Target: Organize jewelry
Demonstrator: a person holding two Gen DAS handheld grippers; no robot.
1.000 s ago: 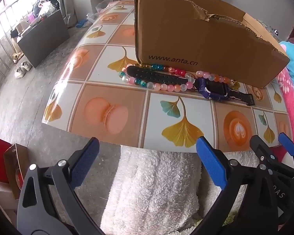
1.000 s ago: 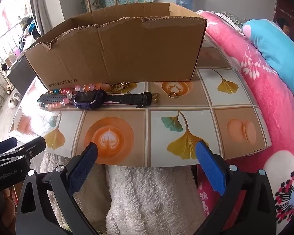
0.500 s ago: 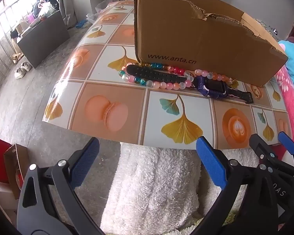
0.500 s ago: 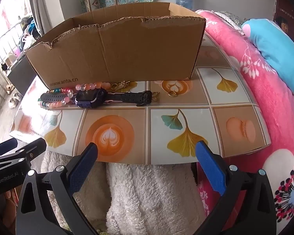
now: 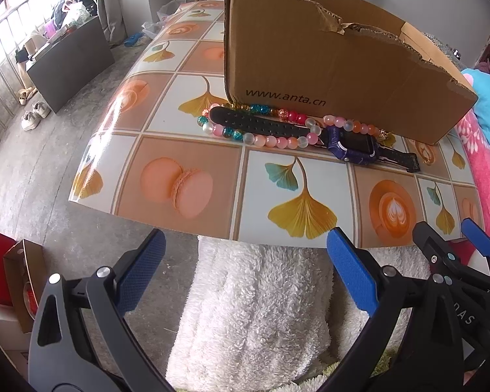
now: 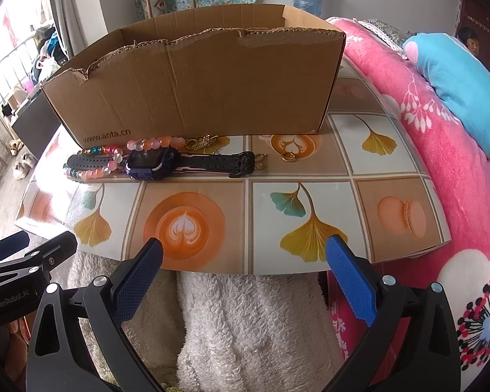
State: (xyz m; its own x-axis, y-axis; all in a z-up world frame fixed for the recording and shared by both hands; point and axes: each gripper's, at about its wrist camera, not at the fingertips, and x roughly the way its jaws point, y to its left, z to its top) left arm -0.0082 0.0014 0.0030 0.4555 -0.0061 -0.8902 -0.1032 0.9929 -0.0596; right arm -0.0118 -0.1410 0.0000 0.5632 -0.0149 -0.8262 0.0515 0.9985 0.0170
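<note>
Matt cardboard box (image 6: 212, 81), glossy tabletop (image 6: 310, 166)

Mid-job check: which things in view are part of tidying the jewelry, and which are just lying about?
For the job:
watch
bead bracelet
gold ring
gold charm
cardboard box

Just lying about:
pink blanket
blue pillow
white fleece
shoes

Both the left hand-held gripper and the right hand-held gripper are open and empty.

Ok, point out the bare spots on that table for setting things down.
Bare: the near strip of the table between its front edge and the watch, and its right end past the gold ring. Crowded: along the cardboard box front, with the bead bracelet.
</note>
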